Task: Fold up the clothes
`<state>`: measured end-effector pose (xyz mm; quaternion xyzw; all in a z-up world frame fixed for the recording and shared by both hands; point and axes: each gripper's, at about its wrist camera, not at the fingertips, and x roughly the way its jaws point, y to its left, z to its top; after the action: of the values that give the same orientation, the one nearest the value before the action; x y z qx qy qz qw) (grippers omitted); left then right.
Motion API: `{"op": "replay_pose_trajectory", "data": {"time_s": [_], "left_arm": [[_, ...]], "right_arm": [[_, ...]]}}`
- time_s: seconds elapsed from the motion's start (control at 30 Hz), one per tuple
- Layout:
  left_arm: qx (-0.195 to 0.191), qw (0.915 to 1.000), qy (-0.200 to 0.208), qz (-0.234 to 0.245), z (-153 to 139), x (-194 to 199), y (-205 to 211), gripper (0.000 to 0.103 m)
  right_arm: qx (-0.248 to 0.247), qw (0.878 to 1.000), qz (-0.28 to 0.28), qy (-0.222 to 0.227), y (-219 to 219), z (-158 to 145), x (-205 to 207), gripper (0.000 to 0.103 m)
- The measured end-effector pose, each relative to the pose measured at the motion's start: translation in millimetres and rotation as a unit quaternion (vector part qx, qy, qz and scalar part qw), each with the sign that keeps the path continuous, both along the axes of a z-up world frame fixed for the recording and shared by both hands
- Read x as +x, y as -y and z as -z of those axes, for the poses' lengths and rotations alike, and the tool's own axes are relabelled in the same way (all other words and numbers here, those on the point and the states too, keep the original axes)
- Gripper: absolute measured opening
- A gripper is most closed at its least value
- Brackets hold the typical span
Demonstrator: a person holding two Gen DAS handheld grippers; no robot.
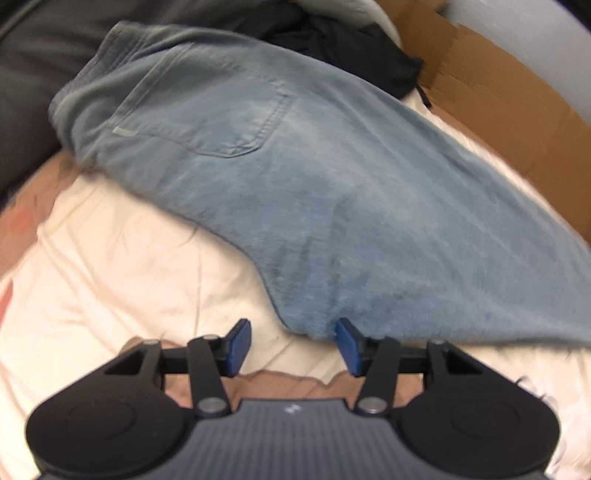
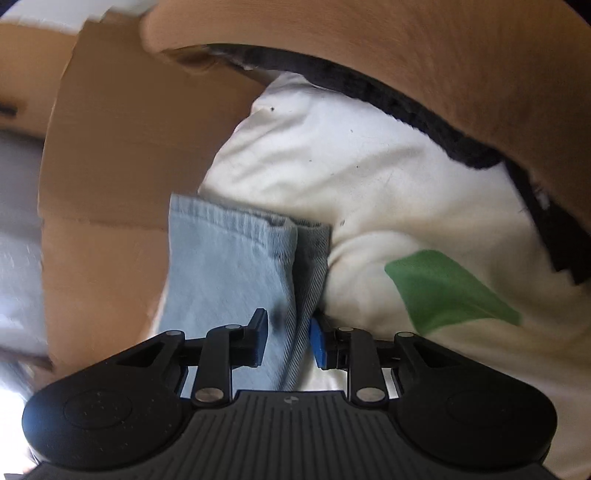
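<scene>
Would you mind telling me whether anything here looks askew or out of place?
The jeans lie diagonally across the cream bedding, one leg end running up against the cardboard box. Otherwise nothing stands out.

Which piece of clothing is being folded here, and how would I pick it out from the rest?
Start from the cream bedsheet with the brown cardboard box along its far edge. Lying across the sheet toward the box is a pair of light blue jeans. Its faded denim and stitched back pocket set it apart from the dark clothes heaped behind it.
</scene>
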<state>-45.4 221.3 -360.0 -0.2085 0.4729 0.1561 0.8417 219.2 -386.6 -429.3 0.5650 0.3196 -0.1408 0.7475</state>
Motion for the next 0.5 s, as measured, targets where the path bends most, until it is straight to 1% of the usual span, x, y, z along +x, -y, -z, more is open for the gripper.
{"op": "replay_pose_trajectory", "data": {"time_s": [0.07,0.17,0.23,0.27,0.3,0.33,0.43,0.5], "left_arm": [[-0.044,0.9987,0.007,-0.026,3.1,-1.1,-11.8,0.054],[-0.097,0.9936,0.016,-0.056,9.4,0.6,-25.7,0.054],[-0.114,0.9913,0.023,-0.062,12.6,3.7,-29.2,0.054],[-0.12,0.9903,0.027,-0.064,14.0,5.4,-30.7,0.054],[-0.128,0.9891,0.031,-0.066,15.3,7.2,-32.4,0.055],[-0.138,0.9874,0.037,-0.068,17.2,8.7,-35.1,0.057],[-0.166,0.9817,0.054,-0.075,23.8,12.8,-44.7,0.06],[-0.177,0.9778,0.07,-0.086,28.9,16.5,-54.7,0.06]], "right_arm": [[0.006,1.0,0.007,0.01,0.8,2.5,3.9,0.031],[0.007,1.0,0.009,0.016,0.7,4.6,9.5,0.031],[0.005,1.0,0.007,0.015,1.6,4.3,12.7,0.03],[0.005,1.0,0.007,0.012,2.2,3.5,13.9,0.018],[0.004,1.0,0.007,0.01,2.9,2.7,15.0,0.012],[0.009,1.0,0.007,0.011,4.7,0.5,16.2,0.008],[0.021,0.999,0.001,0.024,10.4,-10.4,20.4,0.007],[0.014,0.999,-0.01,0.028,9.8,-17.4,24.1,0.007]]}}
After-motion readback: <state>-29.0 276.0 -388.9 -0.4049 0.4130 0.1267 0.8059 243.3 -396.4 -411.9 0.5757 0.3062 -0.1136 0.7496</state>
